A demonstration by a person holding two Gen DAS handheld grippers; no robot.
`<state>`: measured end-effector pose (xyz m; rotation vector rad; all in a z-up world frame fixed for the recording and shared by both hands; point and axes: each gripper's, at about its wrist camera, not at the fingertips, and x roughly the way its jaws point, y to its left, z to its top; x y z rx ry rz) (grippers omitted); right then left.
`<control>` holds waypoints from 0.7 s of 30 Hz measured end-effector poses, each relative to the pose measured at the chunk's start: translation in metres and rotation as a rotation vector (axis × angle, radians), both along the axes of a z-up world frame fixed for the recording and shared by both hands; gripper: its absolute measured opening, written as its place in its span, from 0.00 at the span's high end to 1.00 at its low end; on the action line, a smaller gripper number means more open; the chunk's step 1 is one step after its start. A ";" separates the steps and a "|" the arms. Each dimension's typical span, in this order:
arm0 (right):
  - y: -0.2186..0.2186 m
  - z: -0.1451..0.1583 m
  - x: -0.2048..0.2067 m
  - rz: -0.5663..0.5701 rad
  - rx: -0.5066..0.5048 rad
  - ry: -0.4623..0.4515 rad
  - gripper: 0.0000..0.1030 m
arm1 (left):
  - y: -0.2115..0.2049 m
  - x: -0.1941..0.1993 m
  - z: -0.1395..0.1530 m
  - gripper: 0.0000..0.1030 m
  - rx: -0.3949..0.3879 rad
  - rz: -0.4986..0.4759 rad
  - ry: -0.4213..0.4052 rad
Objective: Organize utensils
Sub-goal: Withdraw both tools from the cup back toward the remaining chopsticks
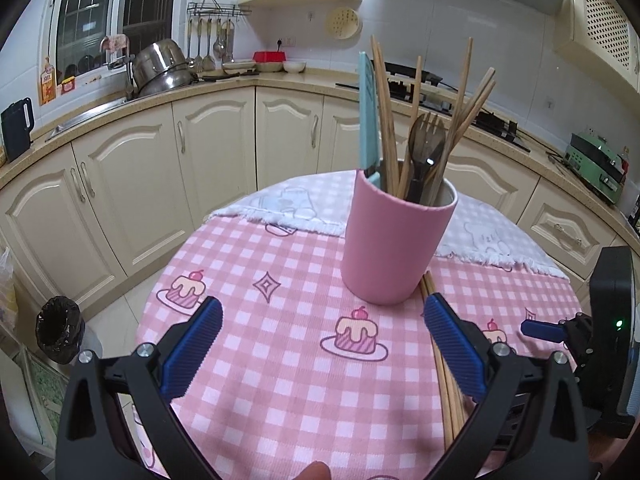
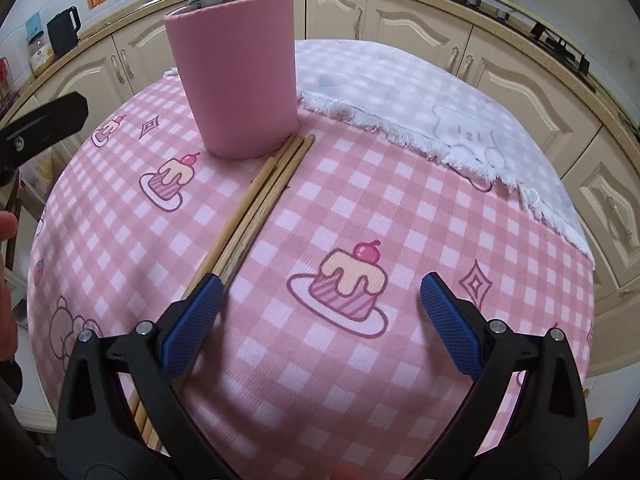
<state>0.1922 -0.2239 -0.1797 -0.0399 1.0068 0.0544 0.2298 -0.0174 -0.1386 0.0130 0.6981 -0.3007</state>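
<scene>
A pink cup (image 1: 394, 242) stands on the round table with its pink checked cloth (image 1: 280, 360). It holds several wooden chopsticks, a dark fork and spoon (image 1: 426, 148) and a teal-handled utensil (image 1: 369, 116). A loose bundle of wooden chopsticks (image 2: 256, 204) lies on the cloth, its far end touching the foot of the pink cup (image 2: 236, 76). My left gripper (image 1: 324, 312) is open just in front of the cup, the chopsticks (image 1: 448, 376) passing under its right finger. My right gripper (image 2: 320, 292) is open above the cloth, the chopsticks under its left finger.
A white fringed towel (image 2: 440, 112) covers the far part of the table. Cream kitchen cabinets (image 1: 140, 184) and a counter with pots (image 1: 164, 68) and a stove ring the table. A black bin (image 1: 60, 332) stands on the floor at left. The right gripper's body (image 1: 608, 320) sits close at right.
</scene>
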 end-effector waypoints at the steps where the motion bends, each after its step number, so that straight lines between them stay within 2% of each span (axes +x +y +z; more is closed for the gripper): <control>1: 0.001 0.000 0.000 0.000 -0.001 0.000 0.06 | 0.000 0.001 -0.002 0.04 -0.001 -0.001 0.005; 5: 0.004 -0.001 -0.003 0.008 0.028 0.012 0.06 | -0.001 0.003 -0.007 0.04 -0.002 0.000 0.022; 14: 0.010 0.000 -0.009 -0.013 -0.034 0.038 0.06 | 0.002 0.005 -0.015 0.04 0.005 -0.003 0.045; 21: 0.016 -0.001 -0.009 -0.035 -0.039 0.046 0.06 | 0.001 0.005 -0.023 0.04 0.006 -0.009 0.067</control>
